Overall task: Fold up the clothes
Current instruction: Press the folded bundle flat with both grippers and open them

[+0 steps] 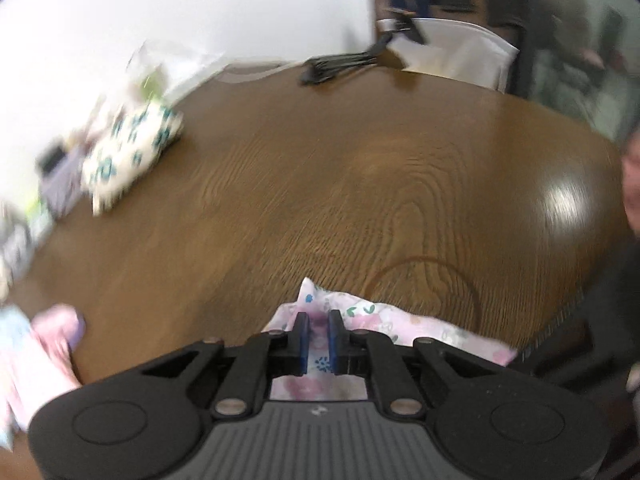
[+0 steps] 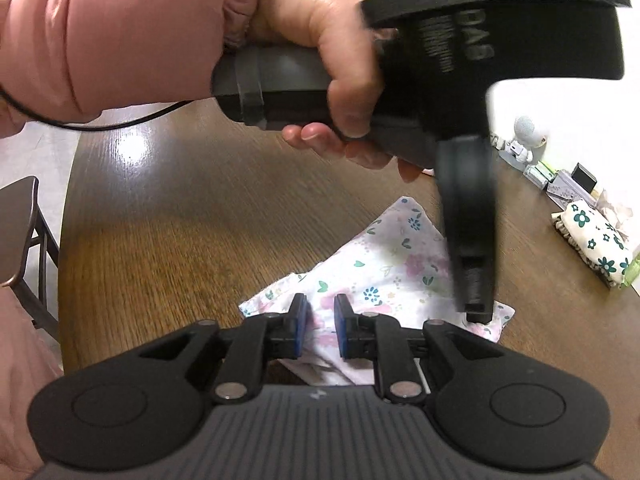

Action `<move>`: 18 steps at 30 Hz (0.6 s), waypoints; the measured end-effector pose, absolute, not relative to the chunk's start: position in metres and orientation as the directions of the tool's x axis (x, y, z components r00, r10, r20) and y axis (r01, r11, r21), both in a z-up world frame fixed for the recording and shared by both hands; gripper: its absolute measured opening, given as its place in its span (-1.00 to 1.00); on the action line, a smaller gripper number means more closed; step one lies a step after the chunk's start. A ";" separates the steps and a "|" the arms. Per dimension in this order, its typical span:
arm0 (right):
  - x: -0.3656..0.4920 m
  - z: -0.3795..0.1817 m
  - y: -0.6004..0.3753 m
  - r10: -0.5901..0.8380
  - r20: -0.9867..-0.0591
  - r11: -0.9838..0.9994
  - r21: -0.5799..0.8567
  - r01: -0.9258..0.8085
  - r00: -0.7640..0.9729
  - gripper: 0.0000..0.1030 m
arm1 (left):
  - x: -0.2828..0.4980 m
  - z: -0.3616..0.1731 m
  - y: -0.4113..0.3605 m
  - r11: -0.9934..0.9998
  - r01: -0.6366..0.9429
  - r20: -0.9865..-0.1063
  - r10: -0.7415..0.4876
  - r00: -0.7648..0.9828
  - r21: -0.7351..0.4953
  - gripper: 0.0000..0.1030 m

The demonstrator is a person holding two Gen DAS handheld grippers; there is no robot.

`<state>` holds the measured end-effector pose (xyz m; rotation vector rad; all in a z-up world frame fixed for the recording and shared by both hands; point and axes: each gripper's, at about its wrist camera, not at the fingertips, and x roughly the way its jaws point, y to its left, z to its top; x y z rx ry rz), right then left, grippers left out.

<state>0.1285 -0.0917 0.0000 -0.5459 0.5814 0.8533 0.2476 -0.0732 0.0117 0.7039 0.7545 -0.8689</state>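
A white floral garment (image 2: 396,264) lies folded small on the brown wooden table (image 2: 180,240). In the left wrist view it (image 1: 384,320) sits under and between my left gripper's (image 1: 319,334) blue pads, which stand a narrow gap apart over the cloth. In the right wrist view my right gripper (image 2: 321,330) hovers over the garment's near edge with its jaws slightly apart. The left gripper's body (image 2: 472,216), held by a hand in a pink sleeve, points down with its tip on the garment's right corner.
A floral pouch (image 1: 132,152) and small boxes (image 1: 60,184) lie at the table's left side against the white wall. Black cables (image 1: 340,66) and a white bag (image 1: 460,52) are at the far edge. A chair (image 2: 24,248) stands left of the table.
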 end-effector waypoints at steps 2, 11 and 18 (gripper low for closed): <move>0.128 0.003 -0.097 0.551 -0.654 0.539 -0.195 -0.819 0.519 -0.58 | 0.244 0.019 -0.066 0.471 0.848 -0.777 -0.429 0.460 0.242 -0.75; 0.173 0.060 -0.171 0.549 -0.626 0.666 -0.072 -0.742 0.554 -0.05 | 0.201 0.052 0.007 0.671 0.716 -0.637 -0.469 0.612 0.194 0.10; 0.233 0.032 -0.167 0.558 -0.688 0.699 0.088 -0.710 0.464 -0.59 | 0.183 0.018 0.005 0.680 0.714 -0.700 -0.428 0.572 0.168 -0.70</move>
